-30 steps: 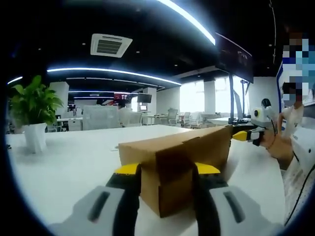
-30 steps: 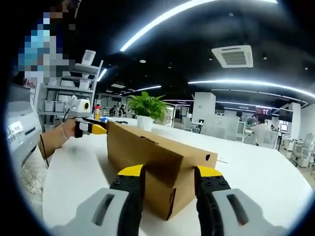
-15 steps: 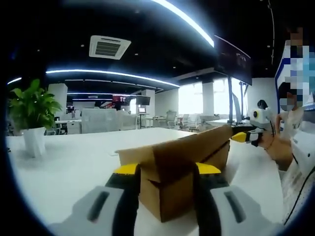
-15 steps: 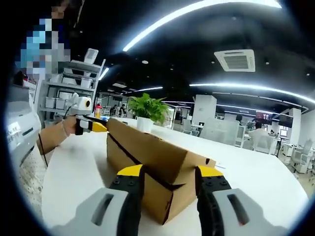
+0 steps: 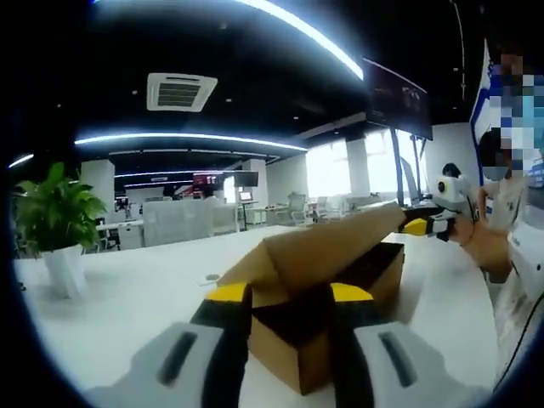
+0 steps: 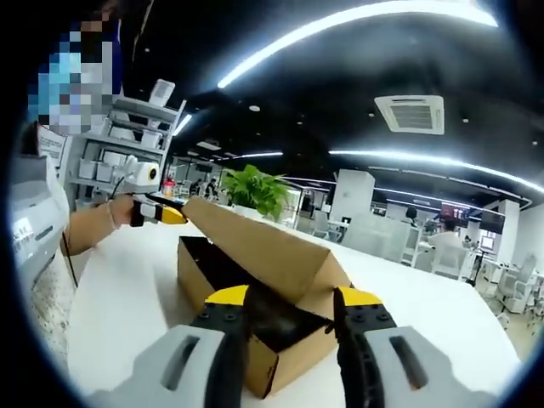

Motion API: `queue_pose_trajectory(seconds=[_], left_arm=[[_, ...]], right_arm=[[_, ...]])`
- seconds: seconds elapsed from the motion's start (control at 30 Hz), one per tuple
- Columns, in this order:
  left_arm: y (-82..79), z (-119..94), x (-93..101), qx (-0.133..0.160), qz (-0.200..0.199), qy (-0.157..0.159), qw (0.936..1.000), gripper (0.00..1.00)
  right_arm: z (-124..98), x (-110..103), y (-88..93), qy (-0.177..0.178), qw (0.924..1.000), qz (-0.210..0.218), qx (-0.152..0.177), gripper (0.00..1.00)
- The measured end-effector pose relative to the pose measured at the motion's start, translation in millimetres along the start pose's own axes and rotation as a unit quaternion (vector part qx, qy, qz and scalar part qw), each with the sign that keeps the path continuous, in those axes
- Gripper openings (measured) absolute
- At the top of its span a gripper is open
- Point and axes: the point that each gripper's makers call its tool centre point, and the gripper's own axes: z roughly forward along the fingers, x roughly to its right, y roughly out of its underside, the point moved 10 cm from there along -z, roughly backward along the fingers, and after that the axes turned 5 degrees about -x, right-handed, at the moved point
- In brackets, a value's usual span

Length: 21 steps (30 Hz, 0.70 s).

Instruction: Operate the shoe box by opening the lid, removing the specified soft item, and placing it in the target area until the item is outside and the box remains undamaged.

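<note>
A brown cardboard shoe box [image 5: 378,279] lies on a white table [image 5: 127,289]. Its lid [image 5: 323,246] is raised at a slant, showing a dark inside [image 5: 365,257]; I cannot make out any soft item in there. My left gripper [image 5: 289,296] is shut on the near end of the lid. The right gripper [image 5: 421,227] holds the lid's far end. In the right gripper view the same box [image 6: 217,280] has its lid [image 6: 263,246] tilted up, with my right gripper [image 6: 289,299] shut on this end and the left gripper [image 6: 157,212] at the far end.
A potted plant [image 5: 55,212] stands on the table at the left, also seen as the plant [image 6: 255,191] behind the box. A person's hand [image 5: 484,246] holds the far gripper. Shelving [image 6: 110,161] with small items stands beyond the forearm [image 6: 85,229].
The lid has swung up from flat and shut to steeply tilted, held at both ends, and the dark inside of the box has come into sight. The box body stays on the table.
</note>
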Motion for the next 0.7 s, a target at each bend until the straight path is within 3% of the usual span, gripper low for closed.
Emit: queue_pose_trajectory(seconds=[0.23, 0.4, 0.7], left_arm=[[-12.0, 4, -6.0, 0.007, 0.006, 0.003, 1.0000, 0.34], [-21.2, 8, -10.2, 0.007, 0.013, 0.005, 0.9999, 0.35], [-36.3, 15, -20.1, 0.007, 0.034, -0.004, 0.9994, 0.31]], right_arm=[[3, 9, -9.9, 0.010, 0.9999, -0.009, 0.006, 0.35], [5, 18, -13.7, 0.024, 0.9996, -0.014, 0.005, 0.23], [9, 31, -28.4, 0.048, 0.9985, -0.020, 0.015, 0.14]])
